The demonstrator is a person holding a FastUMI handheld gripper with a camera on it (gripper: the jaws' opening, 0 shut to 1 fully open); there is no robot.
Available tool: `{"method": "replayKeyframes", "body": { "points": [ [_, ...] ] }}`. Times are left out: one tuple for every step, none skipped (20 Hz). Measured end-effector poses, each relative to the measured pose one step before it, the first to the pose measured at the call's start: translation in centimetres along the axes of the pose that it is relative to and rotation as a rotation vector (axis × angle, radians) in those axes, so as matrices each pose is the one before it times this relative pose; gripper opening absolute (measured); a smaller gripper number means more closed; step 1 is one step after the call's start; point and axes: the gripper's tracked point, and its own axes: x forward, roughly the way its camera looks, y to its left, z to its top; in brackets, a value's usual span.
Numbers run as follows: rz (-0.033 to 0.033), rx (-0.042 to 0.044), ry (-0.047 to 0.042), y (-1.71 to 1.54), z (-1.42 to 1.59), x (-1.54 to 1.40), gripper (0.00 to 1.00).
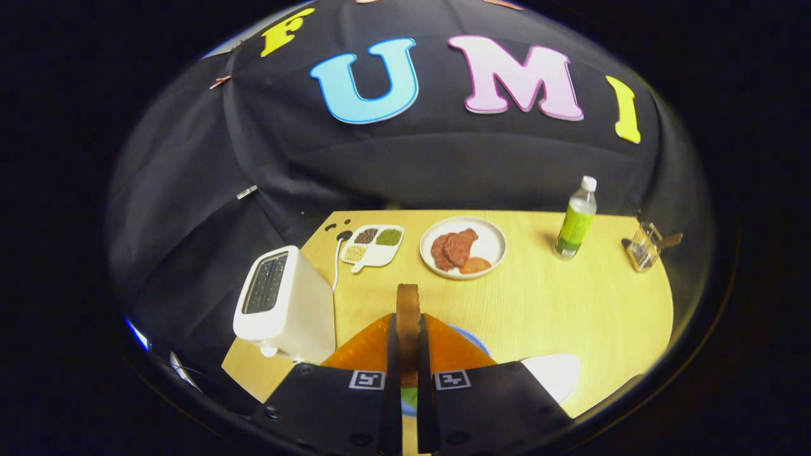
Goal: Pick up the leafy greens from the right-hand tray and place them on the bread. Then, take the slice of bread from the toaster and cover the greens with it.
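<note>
While gripping the brown toasted bread slice [407,316] upright in the closed claw [408,354], lower flat onto the greens [409,398] on the blue plate [472,342] near the desk's [570,304] front edge; release gently.

The gripper [408,354] has two orange fingers [367,348] on broad black blocks, each block carrying a small square black-and-white marker and dark screws near its lower corners.

Matt pale wood-grain table [557,304], glossy smooth white plastic toaster [285,304], glazed white plate [491,244], clear plastic bottle [576,221], browned rough-crusted bread slice [408,316] being pinched by matt black gripper [408,354]
</note>
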Motion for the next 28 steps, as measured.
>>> {"method": "replayKeyframes", "body": {
  "points": [
    [0.00087, 0.02886, 0.01140, 0.035, -1.100, 0.416, 0.14],
    [0.00250, 0.03182, 0.01030, -0.108, -1.062, 0.616, 0.14],
    [0.00500, 0.03956, 0.00833, 0.104, -0.822, 0.477, 0.14],
    [0.00760, 0.04520, 0.00124, 0.138, -0.592, 0.703, 0.14],
    [0.00412, 0.04896, 0.00031, -0.041, -0.503, 0.512, 0.14],
    [0.00088, 0.05097, -0.00224, -0.299, -0.437, 0.534, 0.14],
    [-0.00256, 0.04546, -0.00176, -0.418, -0.482, 0.485, 0.14],
    [0.00333, 0.03560, -0.00338, -0.465, -0.485, 0.493, 0.14],
    [-0.00687, 0.00967, -0.00352, -0.618, -0.427, 0.328, 0.14],
    [-0.01608, -0.00344, -0.00477, -1.170, -0.371, 0.333, 0.14],
    [-0.01939, -0.00657, -0.00625, -1.239, -0.245, 0.209, 0.14],
    [-0.01907, -0.00292, -0.00131, -0.999, -0.225, 0.222, 0.14],
    [-0.01953, -0.00170, 0.00561, -1.142, -0.268, 0.124, 0.14],
    [-0.01408, -0.00120, 0.01061, -0.843, -0.255, 0.126, 0.14],
    [-0.01048, -0.00125, 0.01268, -0.674, -0.332, 0.145, 0.14],
    [-0.00955, -0.00470, 0.00765, -0.553, -0.061, 0.234, 0.14],
    [-0.00885, -0.00599, 0.00875, -0.408, -0.159, 0.195, 0.14],
    [-0.01590, -0.00985, 0.00451, -0.522, -0.020, 0.191, 0.16],
    [-0.01723, -0.01387, 0.00534, -0.412, -0.108, 0.233, 0.20],
    [-0.02451, -0.01782, 0.00357, -0.651, -0.157, 0.183, 0.28],
    [-0.02335, -0.02116, 0.01005, -0.689, -0.284, 0.100, 0.33],
    [-0.01134, -0.02086, 0.01017, -0.351, -0.324, 0.125, 0.40],
    [-0.01012, -0.01877, 0.00605, -0.301, -0.194, -0.119, 0.47],
    [-0.00884, -0.01758, 0.00035, -0.369, -0.061, 0.072, 0.51],
    [-0.00381, -0.01248, -0.00216, -0.227, -0.029, -0.098, 0.51],
    [0.00051, -0.00855, -0.00329, 0.031, 0.012, -0.007, 0.52],
    [0.00451, -0.00701, -0.00323, -0.079, 0.035, -0.206, 0.59],
    [0.00326, -0.00549, -0.00704, -0.004, 0.227, -0.071, 0.66]
  ]
}}
